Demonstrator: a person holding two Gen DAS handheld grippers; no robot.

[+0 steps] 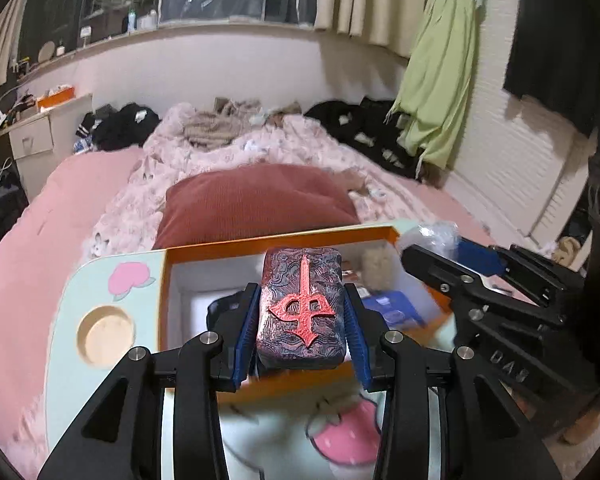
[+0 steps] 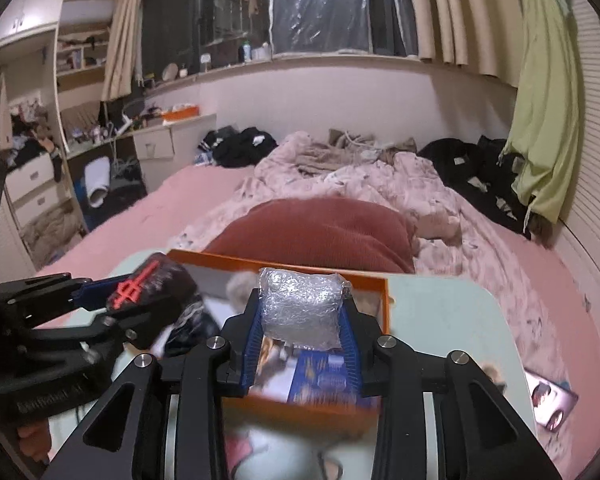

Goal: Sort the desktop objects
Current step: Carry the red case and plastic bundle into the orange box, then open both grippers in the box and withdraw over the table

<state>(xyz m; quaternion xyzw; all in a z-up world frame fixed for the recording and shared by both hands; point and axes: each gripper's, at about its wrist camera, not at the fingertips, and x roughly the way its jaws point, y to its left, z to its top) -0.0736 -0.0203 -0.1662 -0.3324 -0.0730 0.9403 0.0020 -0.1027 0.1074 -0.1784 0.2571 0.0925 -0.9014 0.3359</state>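
Observation:
My left gripper (image 1: 302,294) is shut on a large dark mahjong-style tile (image 1: 302,312) with a raised red character, held above an orange-rimmed box (image 1: 220,246). In the right wrist view the same tile (image 2: 148,284) shows at the left in the left gripper (image 2: 140,296). My right gripper (image 2: 303,300) is shut on a bubble-wrapped bundle (image 2: 300,308), its blue pads (image 2: 252,332) against both sides, over the box (image 2: 236,260). Inside the box lie a blue packet (image 1: 396,308), a beige fuzzy thing (image 1: 376,268) and a dark item (image 1: 220,308).
The box stands on a mint lap table (image 1: 100,280) with fruit prints and a round cup hole (image 1: 106,336). A photo card (image 2: 552,404) lies at the table's right edge. Beyond are a red pillow (image 1: 256,204) and a pink bed with clothes.

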